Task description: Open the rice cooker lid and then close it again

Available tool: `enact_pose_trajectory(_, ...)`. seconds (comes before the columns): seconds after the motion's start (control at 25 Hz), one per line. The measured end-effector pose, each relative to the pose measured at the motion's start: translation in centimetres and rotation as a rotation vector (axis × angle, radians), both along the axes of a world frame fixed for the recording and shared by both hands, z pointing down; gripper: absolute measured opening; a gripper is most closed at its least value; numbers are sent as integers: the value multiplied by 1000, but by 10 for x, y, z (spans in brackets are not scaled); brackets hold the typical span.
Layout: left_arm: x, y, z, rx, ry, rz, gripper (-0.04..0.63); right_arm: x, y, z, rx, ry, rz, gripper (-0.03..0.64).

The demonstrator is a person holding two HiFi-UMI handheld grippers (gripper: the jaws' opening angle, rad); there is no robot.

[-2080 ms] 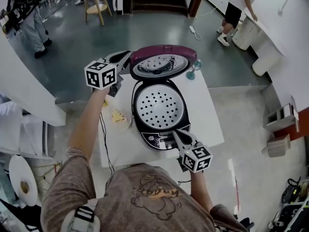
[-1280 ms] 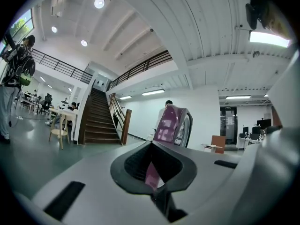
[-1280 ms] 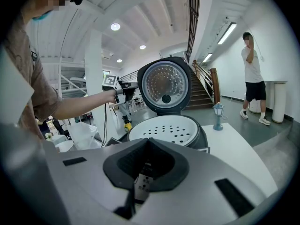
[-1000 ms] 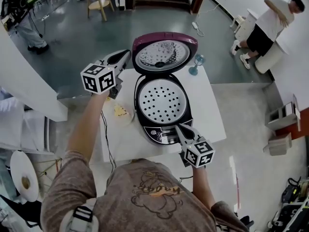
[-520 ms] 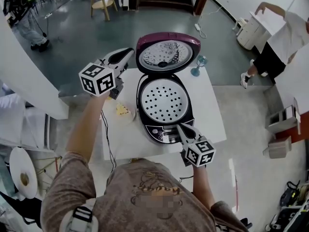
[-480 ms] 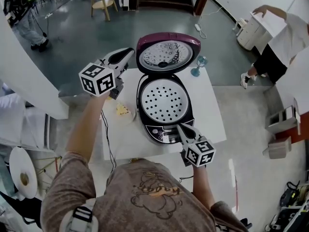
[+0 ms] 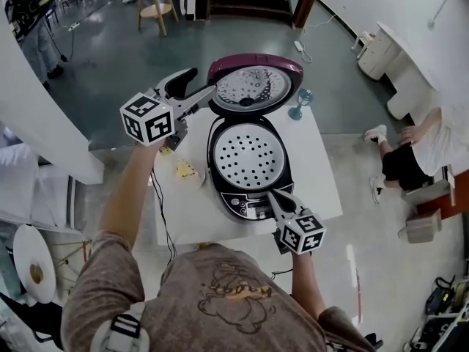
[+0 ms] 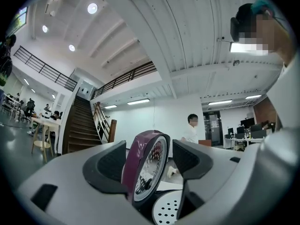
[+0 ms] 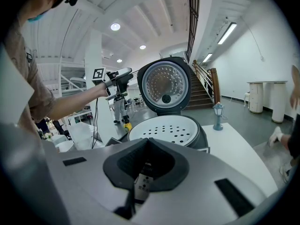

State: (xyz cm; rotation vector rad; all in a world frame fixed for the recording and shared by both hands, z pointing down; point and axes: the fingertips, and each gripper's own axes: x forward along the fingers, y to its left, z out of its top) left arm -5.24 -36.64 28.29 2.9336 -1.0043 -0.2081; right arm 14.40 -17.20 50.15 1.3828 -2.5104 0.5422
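The left hand-held gripper [image 7: 202,83] has just been opening, jaws apart; the white worktop [image 7: 322,174] bears the rice cooker [image 7: 245,160]; its lid [image 7: 253,86] (purple outside) stands raised, rim between those jaws, ungripped; the right hand-held gripper [image 7: 272,196], closed, sits at the cooker's front panel.

The head view looks steeply down over the table [image 7: 322,174]. The left gripper view sits close to the left of the raised lid [image 8: 140,165], seeing it edge-on. The right gripper view faces it from the near side.
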Motion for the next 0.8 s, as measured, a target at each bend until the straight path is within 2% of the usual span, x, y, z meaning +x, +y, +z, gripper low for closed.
enact_pose_trajectory(0.12,4,-2,-3,17,-5,6,353,0,0,1,1,1,-1,3)
enact_pose_trajectory(0.28,10,-9,-2,16,-24,16,382,-1,-1,1,2,1,-2,3)
enact_pose_trajectory(0.52,23,-26,1,-14,-31,32,385,0,0,0,4,3,0,3)
enact_pose_trajectory(0.8,39,-30,2,-12,-48,73,383,0,0,1,11,10,2,2)
